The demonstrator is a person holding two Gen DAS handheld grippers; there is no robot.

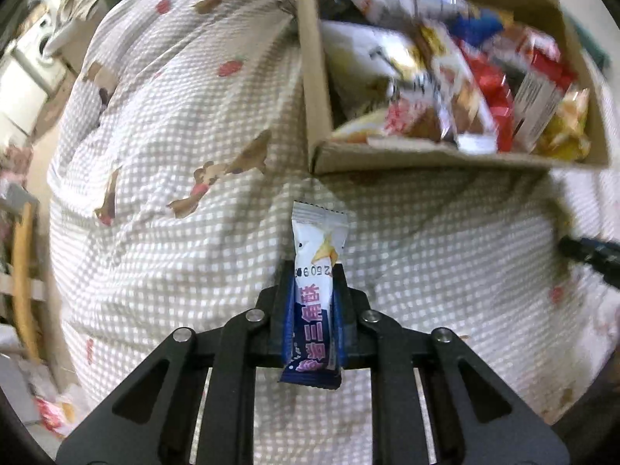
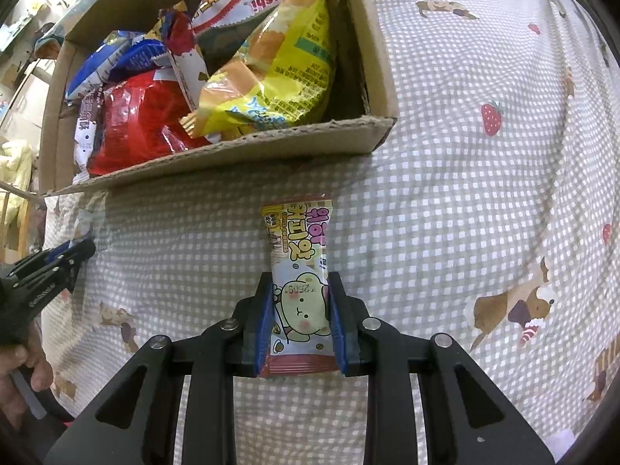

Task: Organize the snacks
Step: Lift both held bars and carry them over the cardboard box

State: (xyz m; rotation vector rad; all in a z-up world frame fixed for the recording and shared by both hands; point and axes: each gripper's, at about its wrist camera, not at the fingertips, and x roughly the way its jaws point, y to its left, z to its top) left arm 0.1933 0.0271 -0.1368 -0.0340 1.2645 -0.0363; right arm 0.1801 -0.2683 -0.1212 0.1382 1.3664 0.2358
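While we hold both tools over the gingham bedsheet [image 1: 162, 232], our left gripper [image 1: 314, 271] pinches one white-and-blue snack packet [image 1: 316, 302], our right gripper [image 2: 298, 279] clamps one bear-print cookie packet [image 2: 300, 283], and one cardboard box [image 2: 232, 155] of snacks lies just beyond.

Open checked bedspread [image 2: 465, 193] beside cardboard box [image 2: 232, 155], box crammed with snacks [image 2: 271, 69]

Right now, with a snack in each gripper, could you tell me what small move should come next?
Probably carry the left gripper with its blue-white packet forward over the box and drop it in: the grip looks firm, and the box sits open just ahead.
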